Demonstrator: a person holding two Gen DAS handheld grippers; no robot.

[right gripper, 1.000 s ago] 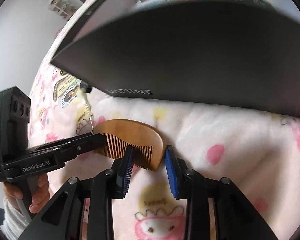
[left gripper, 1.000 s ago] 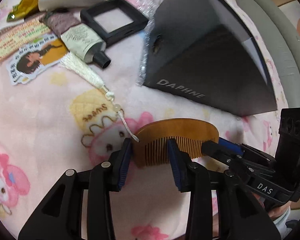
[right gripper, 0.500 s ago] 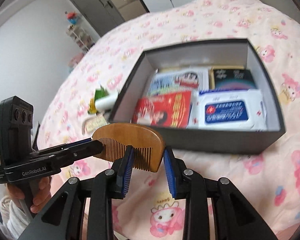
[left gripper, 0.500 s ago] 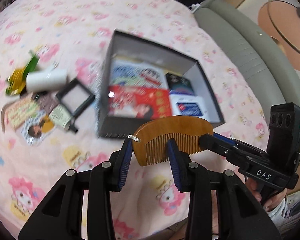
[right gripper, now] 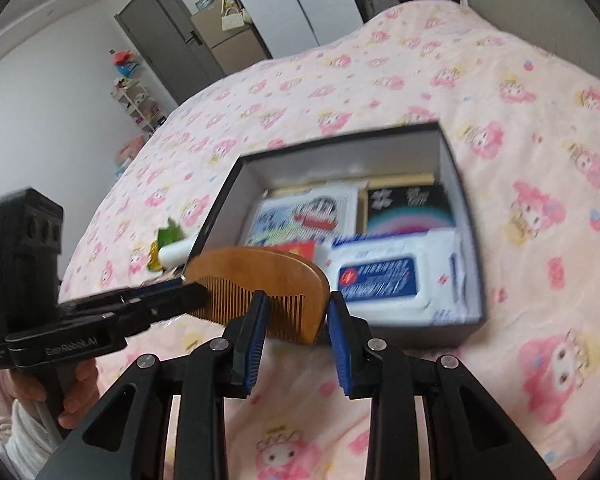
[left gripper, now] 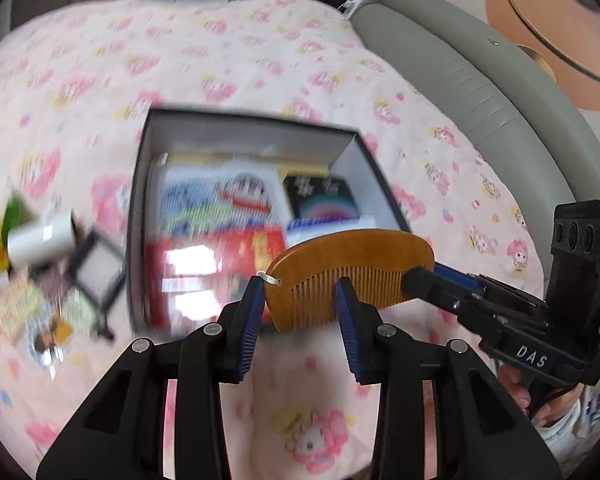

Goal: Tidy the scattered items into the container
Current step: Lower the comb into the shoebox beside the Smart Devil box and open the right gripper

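Wooden half-moon comb (left gripper: 350, 264) w/ fine teeth is held in air by both grippers, above near edge of the dark box (left gripper: 244, 124). Left gripper (left gripper: 298, 312) clamps one end, right gripper (right gripper: 296, 316) the other; blanket (right gripper: 520, 92) soft, pink.

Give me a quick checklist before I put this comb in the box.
1. Comb gripped by left gripper and right gripper: ok.
2. Comb lifted off the bedspread: ok.
3. Box open: ok.
4. Comb over the opening: cannot tell, it overlaps the near wall.
5. Free room inside: cannot tell, the wipes pack and red packet cover much of the floor.
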